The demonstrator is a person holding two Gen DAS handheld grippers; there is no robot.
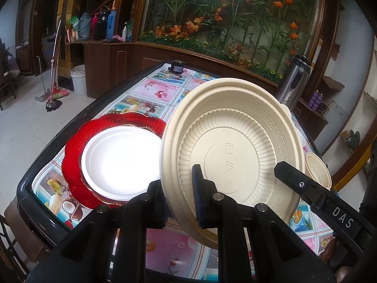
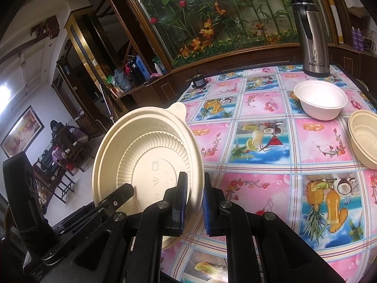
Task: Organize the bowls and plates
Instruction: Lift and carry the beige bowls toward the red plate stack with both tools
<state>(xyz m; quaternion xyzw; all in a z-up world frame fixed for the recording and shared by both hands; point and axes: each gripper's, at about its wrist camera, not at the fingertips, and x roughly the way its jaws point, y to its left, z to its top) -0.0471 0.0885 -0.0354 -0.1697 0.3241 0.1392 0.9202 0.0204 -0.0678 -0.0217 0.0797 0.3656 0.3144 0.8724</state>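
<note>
Both grippers, left (image 1: 181, 195) and right (image 2: 195, 202), have jaws clenched on the beige plate's (image 1: 233, 146) rim, tilted above the bench (image 2: 259, 127). Light, thin, probably flexible plastic; the rim is the sensible hold.

Your views bend hard at the edges, with black corners. Light glares off the white plate (image 1: 122, 162) until it blows out; the glass (image 1: 235, 23) shows bright reflections.

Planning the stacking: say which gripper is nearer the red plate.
Left. The left gripper grips the cream plate beside the red plate; the right gripper clamps its other edge, farther off.
</note>
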